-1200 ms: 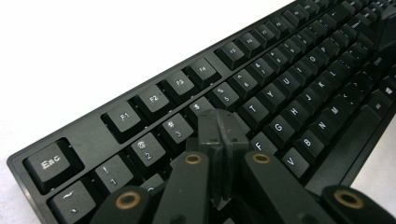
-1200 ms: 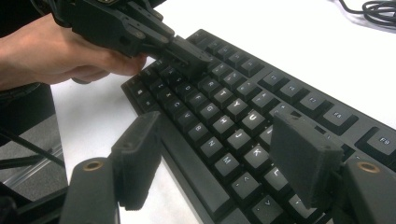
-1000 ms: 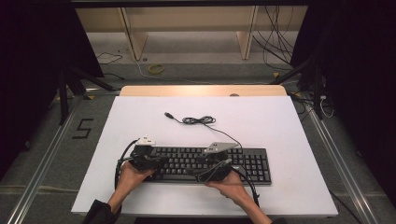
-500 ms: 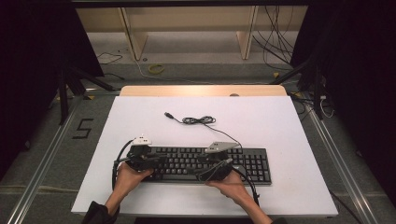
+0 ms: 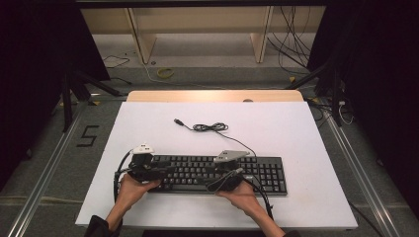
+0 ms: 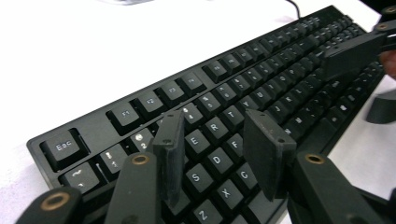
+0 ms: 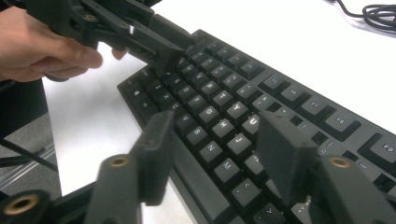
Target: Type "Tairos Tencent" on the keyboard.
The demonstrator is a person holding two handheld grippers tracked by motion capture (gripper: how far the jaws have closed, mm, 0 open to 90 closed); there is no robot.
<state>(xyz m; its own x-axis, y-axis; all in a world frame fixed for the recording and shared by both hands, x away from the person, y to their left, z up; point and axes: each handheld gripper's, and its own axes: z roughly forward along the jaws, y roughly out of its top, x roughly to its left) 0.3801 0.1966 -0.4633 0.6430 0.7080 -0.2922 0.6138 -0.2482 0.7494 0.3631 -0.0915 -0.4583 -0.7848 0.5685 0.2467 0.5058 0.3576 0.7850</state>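
My left gripper [image 6: 215,154] jaws have just been opening, my right gripper [image 7: 219,154] jaws closing — both spread, pinching nothing — with the keyboard [image 5: 217,173] flat on the tabletop [image 5: 276,128] just beneath them, so it seems set down.

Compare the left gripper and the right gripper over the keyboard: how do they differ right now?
The left gripper hovers above the letter keys at the Esc end of the keyboard, its jaws just opening; the right gripper sits mid-board above the H-J-N keys, its jaws just closing. Both stand open with nothing gripped, only keys beneath.
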